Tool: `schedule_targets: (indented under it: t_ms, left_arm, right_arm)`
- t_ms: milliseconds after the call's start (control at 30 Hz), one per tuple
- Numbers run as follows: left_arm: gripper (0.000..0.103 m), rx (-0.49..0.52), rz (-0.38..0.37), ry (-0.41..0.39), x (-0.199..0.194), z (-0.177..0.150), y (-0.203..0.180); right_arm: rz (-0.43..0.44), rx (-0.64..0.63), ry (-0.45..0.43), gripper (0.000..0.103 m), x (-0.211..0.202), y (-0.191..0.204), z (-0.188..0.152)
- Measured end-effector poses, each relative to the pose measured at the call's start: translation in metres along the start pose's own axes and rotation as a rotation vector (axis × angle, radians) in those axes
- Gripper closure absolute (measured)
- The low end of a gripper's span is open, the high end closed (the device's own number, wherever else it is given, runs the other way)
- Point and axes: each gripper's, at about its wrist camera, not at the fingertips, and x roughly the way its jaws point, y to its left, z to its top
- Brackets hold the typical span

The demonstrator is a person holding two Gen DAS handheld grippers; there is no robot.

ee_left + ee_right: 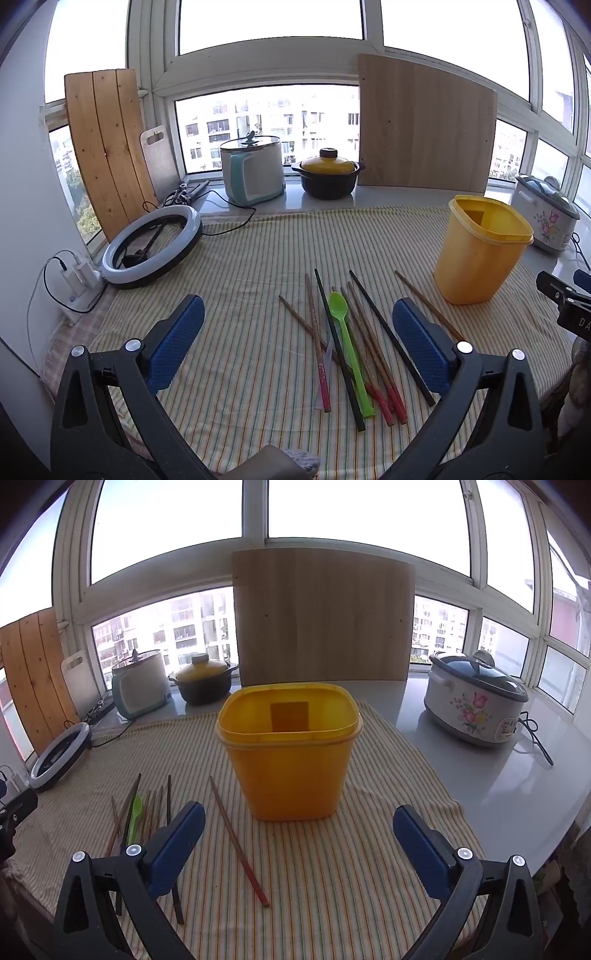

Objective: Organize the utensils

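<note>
Several chopsticks point(373, 343), brown and black, lie in a loose pile on the striped cloth point(251, 266) with a green plastic spoon point(345, 339) among them. My left gripper point(298, 317) is open and empty, held above the pile. A yellow plastic tub point(480, 251) stands upright to the right of the pile. In the right wrist view the tub point(290, 753) is straight ahead and looks empty. My right gripper point(299, 823) is open and empty in front of it. One brown chopstick point(240, 843) lies apart, left of the tub; the pile point(147, 812) and spoon point(135, 818) lie further left.
A ring light point(151, 249) lies at the left on the cloth. On the windowsill stand a white-teal cooker point(253, 170), a black pot with yellow lid point(328, 173), wooden boards point(424, 125) and a flowered rice cooker point(476, 701). The right gripper's body point(565, 302) shows at the right edge.
</note>
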Motion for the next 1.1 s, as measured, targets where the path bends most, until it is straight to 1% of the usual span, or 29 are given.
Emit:
schedule_targets:
  t_ms: [133, 200, 433, 467, 800, 833, 1100]
  left_arm:
    - [0.000, -0.001, 0.000, -0.001, -0.003, 0.001, 0.004]
    - [0.000, 0.001, 0.004, 0.001, 0.002, 0.001, -0.002]
    - [0.000, 0.002, 0.002, -0.002, 0.002, 0.001, -0.001]
    - [0.000, 0.003, 0.007, -0.004, 0.000, 0.006, -0.008]
    - [0.000, 0.003, 0.004, -0.005, -0.001, 0.011, -0.008]
    - [0.000, 0.002, 0.008, -0.003, -0.001, 0.006, -0.009]
    - [0.000, 0.002, 0.008, -0.004, -0.002, 0.007, -0.008]
  right_arm:
    - [0.001, 0.001, 0.003, 0.000, 0.001, 0.000, 0.000]
    - [0.000, 0.000, 0.004, 0.000, 0.001, 0.000, 0.000]
    - [0.003, 0.006, 0.001, 0.000, 0.000, -0.002, 0.000]
    - [0.002, 0.005, 0.000, 0.000, 0.000, -0.001, -0.001]
    - [0.010, 0.006, 0.001, 0.000, -0.002, -0.002, 0.000]
    - [0.012, 0.006, 0.001, 0.000, -0.002, -0.002, 0.000]
    - [0.021, 0.002, 0.006, 0.000, -0.002, 0.000, 0.001]
